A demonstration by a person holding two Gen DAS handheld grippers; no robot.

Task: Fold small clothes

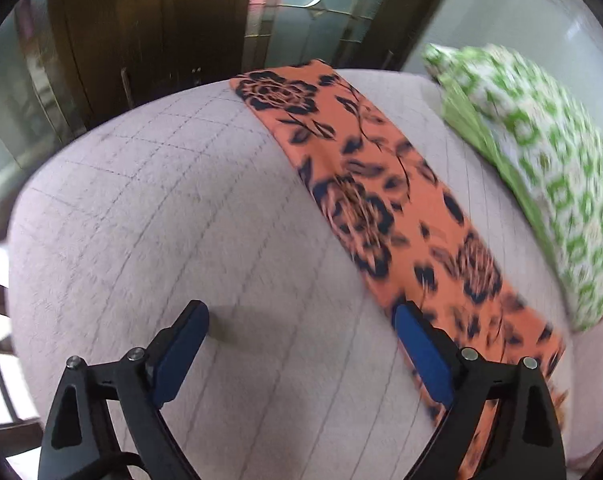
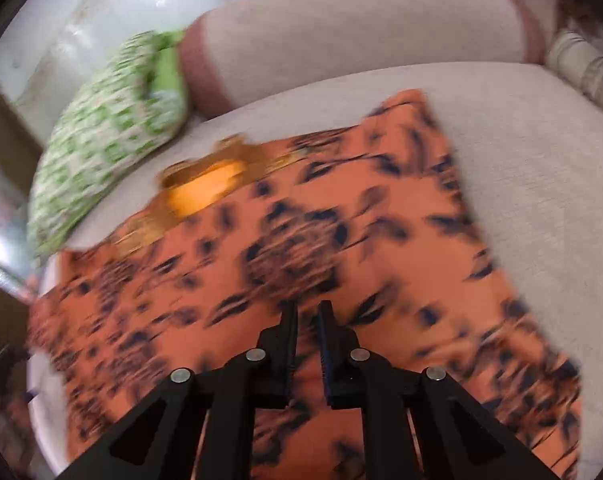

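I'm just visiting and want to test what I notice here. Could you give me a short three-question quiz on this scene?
1. True or false: the left hand-held gripper has its jaws spread wide with nothing between them.
2. What pattern is on the orange garment? A) black flowers and leaves B) white stripes C) blue dots
3. Fill in: beside the garment, on the pale cushion, lies a ____-and-white pillow.

Key
1. True. Its blue pads stand far apart over the cushion.
2. A.
3. Green. The right hand-held gripper, by contrast, has its jaws nearly closed above the garment; whether it pinches cloth is unclear.
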